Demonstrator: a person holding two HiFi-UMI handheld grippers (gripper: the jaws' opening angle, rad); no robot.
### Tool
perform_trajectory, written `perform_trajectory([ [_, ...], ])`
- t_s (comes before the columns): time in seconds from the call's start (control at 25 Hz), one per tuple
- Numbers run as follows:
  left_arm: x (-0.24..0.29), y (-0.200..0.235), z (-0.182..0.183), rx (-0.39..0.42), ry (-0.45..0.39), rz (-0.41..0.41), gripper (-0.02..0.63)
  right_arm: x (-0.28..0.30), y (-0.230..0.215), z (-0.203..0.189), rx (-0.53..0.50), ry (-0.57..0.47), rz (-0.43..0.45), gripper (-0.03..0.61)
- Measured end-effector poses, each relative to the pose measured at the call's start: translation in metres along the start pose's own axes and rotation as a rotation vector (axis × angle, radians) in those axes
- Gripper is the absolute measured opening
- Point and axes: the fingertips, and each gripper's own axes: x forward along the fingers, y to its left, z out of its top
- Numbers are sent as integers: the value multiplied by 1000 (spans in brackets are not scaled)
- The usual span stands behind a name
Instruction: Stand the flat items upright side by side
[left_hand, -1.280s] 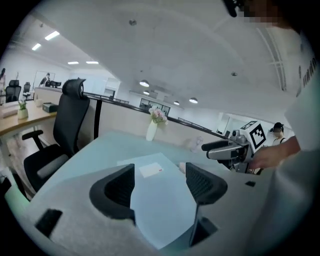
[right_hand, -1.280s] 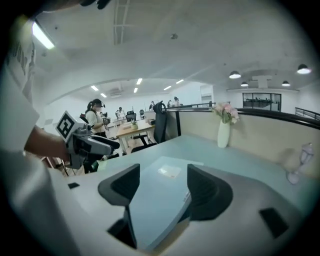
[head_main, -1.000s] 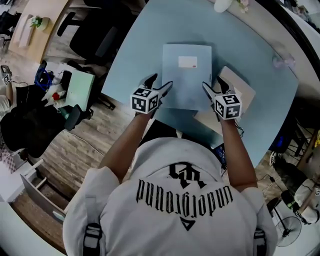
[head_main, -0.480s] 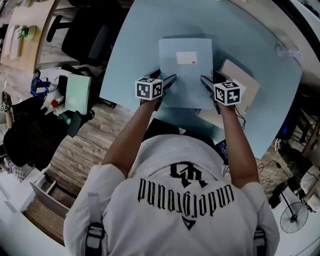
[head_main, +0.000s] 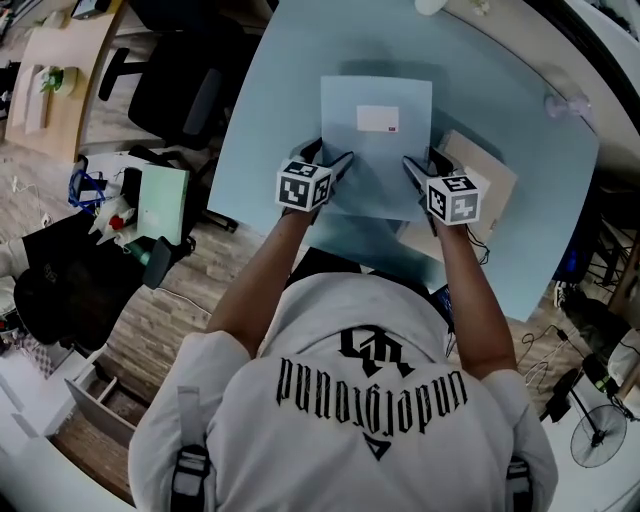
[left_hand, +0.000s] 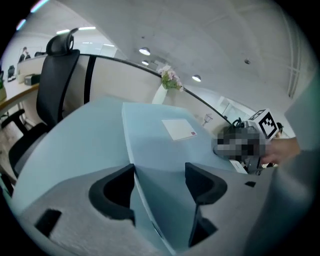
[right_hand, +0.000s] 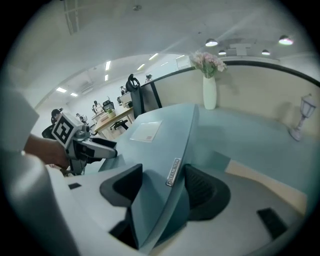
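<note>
The left hand-held gripper (head_main: 330, 158) is set at the left long edge of the blue folder (head_main: 378, 165), and the right hand-held gripper (head_main: 422, 165) at its spine edge, both close to the folder's near corners. Each pair of jaws is spread wide and has just been closing, with an edge of the folder between them, though no firm pinch is shown. The folder is laid flat toward the near edge of the table (head_main: 500, 100), its long axis pointed away from that edge, and partly overlaps a tan board (head_main: 490, 175) on its right. It is thus flanked evenly, with neither hand nearer, so a two-handed tilt-up about its far short edge is probably called for.
</note>
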Motion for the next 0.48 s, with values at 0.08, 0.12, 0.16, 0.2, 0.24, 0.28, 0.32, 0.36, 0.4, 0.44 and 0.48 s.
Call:
perform_trajectory([
  [0.08, -9, 1, 24, 79, -40, 20, 320, -5, 3, 17, -29, -48, -20, 267],
  [0.12, -14, 0, 36, 123, -60, 31, 321, -7, 4, 25, -47, -70, -33, 267],
  [0.16, -20, -1, 48, 169, -80, 44, 319, -10, 4, 32, -67, -91, -49, 265],
  [0.2, -24, -2, 60, 214, -101, 56, 306, -13, 4, 39, -87, -113, -68, 262],
  [0.24, -29, -4, 71, 256, -122, 69, 302, -16, 4, 46, -105, -138, -90, 257],
  [0.28, -32, -6, 81, 293, -141, 80, 301, -20, 2, 53, -120, -164, -114, 245],
  [0.32, -35, -8, 89, 328, -159, 90, 298, -24, 1, 59, -136, -189, -139, 233],
  [0.36, -38, -11, 97, 358, -176, 99, 298, -27, 0, 64, -151, -213, -163, 227],
  [0.4, -40, -13, 104, 380, -191, 105, 298, -29, -1, 68, -162, -233, -184, 221],
  [0.44, -41, -14, 109, 395, -205, 111, 296, -30, -2, 71, -170, -250, -201, 215],
  [0.48, -41, -13, 112, 405, -215, 116, 296, -30, -3, 72, -177, -263, -218, 207],
])
